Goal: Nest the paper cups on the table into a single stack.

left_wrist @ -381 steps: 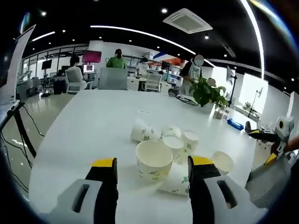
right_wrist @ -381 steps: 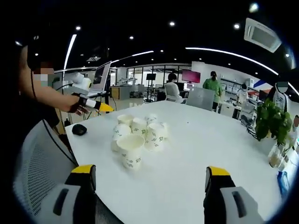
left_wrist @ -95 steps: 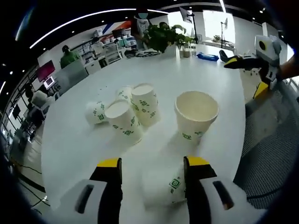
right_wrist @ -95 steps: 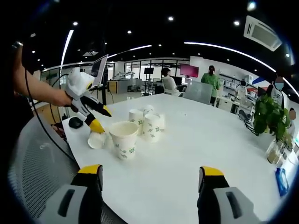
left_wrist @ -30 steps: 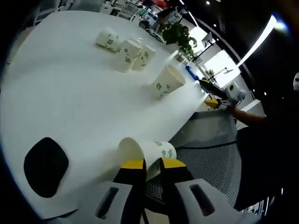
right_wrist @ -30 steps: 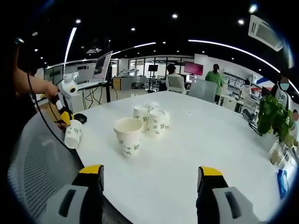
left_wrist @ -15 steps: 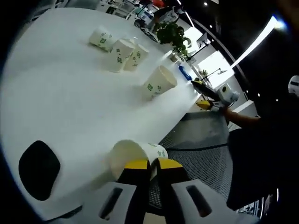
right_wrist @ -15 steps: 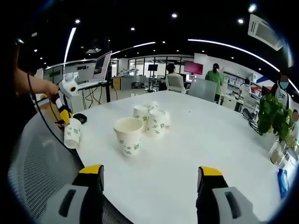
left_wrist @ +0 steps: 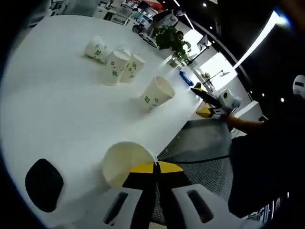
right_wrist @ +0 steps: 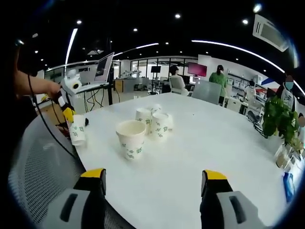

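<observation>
Fingers of the left gripper: pressed together on the rim of one paper cup, which tips with its mouth open just ahead of them, at the near edge of the worktop. Fingers of the right gripper: spread wide, holding nothing, hovering above the worktop. Upright cup: ahead of the left fingers, well apart. Cluster of three cups: farther beyond it. Dark mouse: beside the left fingers. Step in hand, by judgement: carrying the gripped cup. Next move calls for aligning it mouth-up over the upright cup and lowering it in.
</observation>
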Demonstrator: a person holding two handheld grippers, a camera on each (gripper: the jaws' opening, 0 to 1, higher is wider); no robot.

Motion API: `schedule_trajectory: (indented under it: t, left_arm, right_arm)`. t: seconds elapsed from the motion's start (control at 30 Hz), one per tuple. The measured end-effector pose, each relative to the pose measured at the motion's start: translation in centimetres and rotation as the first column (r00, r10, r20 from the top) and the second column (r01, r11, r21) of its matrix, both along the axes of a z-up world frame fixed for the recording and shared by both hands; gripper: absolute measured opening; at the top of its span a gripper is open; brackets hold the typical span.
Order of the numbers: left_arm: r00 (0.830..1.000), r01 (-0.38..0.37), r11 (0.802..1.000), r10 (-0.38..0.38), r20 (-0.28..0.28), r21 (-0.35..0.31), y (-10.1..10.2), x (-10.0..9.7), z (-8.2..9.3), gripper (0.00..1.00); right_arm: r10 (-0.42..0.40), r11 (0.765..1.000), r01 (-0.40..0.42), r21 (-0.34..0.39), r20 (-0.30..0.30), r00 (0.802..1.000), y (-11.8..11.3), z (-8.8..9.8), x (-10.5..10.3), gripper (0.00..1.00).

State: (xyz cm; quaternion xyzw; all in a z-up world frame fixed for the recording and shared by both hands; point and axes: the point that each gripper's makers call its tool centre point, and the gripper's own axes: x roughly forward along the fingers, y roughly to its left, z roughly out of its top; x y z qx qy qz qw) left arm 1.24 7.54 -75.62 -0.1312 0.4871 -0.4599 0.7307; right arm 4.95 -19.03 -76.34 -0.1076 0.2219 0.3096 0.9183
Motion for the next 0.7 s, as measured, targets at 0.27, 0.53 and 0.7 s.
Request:
schedule_trajectory:
  t: [0.27, 0.53, 0.7]
  left_arm:
    - [0.996, 0.010, 1.000, -0.008, 0.093, -0.021, -1.0, 2.3, 2.2, 0.00]
    - [0.985, 0.013, 0.999, -0.004, 0.174, -0.046, -3.2, 4.0, 4.8, 0.00]
    - [0.978, 0.043, 0.999, -0.036, 0.205, -0.029, -4.7, 4.4, 5.5, 0.00]
  right_arm:
    - [0.002, 1.000, -0.002, 0.005, 0.002, 1.000, 0.0, 0.0, 0.0, 0.83]
    - [0.005, 1.000, -0.005, 0.013, 0.000, 1.000, 0.1, 0.1, 0.0, 0.84]
    - [0.014, 1.000, -0.014, 0.022, -0.006, 1.000, 0.4, 0.1, -0.2, 0.85]
